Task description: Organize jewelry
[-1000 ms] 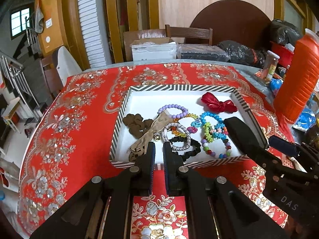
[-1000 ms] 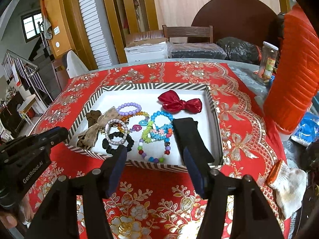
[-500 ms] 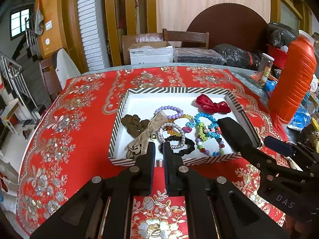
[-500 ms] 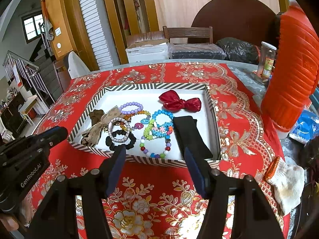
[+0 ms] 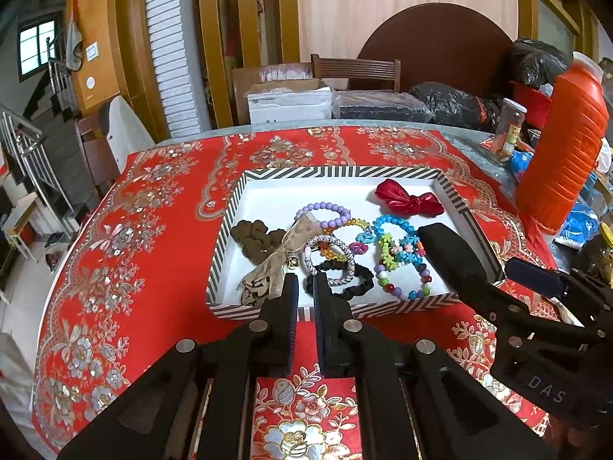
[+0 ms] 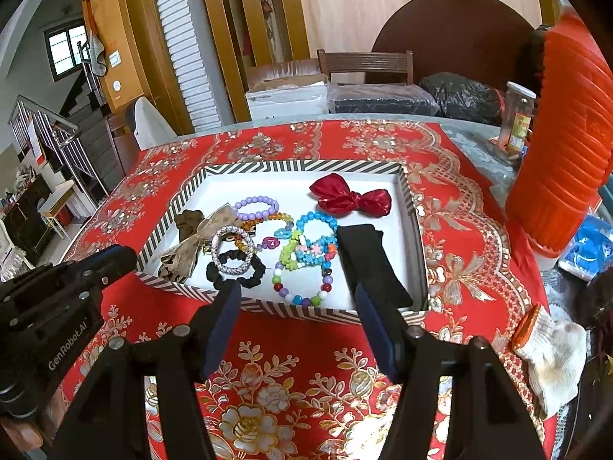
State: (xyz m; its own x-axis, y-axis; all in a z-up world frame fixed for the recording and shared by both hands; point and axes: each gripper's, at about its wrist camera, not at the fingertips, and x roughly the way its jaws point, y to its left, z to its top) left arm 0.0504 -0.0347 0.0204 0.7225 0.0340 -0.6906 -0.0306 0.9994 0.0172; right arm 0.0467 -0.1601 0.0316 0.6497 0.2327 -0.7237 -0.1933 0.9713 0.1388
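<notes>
Ahead of both claws, on the red tablecloth with gold flower patterns (image 6: 291,383), stands the shallow white tray with a black-and-white striped rim (image 6: 415,237), and every piece of jewelry we can find lies inside it. We see none loose on the cloth.

Left gripper (image 5: 305,291): fingers pressed nearly together with a narrow slit between them, nothing held. It hangs at the near rim of the tray. Just beyond its tips lie the black fabric scrunchie (image 5: 358,285) and the silver rhinestone bangle (image 5: 331,258), which overlap. To its left lies the beige patterned ribbon bow with a small bell (image 5: 272,264), against a brown ruffled scrunchie (image 5: 254,235).

Right gripper (image 6: 297,297): fingers spread wide, empty, at the near rim. Between its fingers, farther in, lies the multicoloured round-bead bracelet (image 6: 302,287). Beyond are the blue and green flower-bead bracelets (image 6: 306,247), the lilac bead bracelet (image 6: 256,208) and the shiny red satin bow (image 6: 350,199). A black rectangular pad (image 6: 369,264) lies just beyond the right finger.

Our judgement: this layout fits either a tray just filled or one awaiting sorting; we cannot settle which. Should any piece be lifted, we advise gripping a free arc clear of overlaps, since the bracelets are interlinked and one may drag its neighbours.
</notes>
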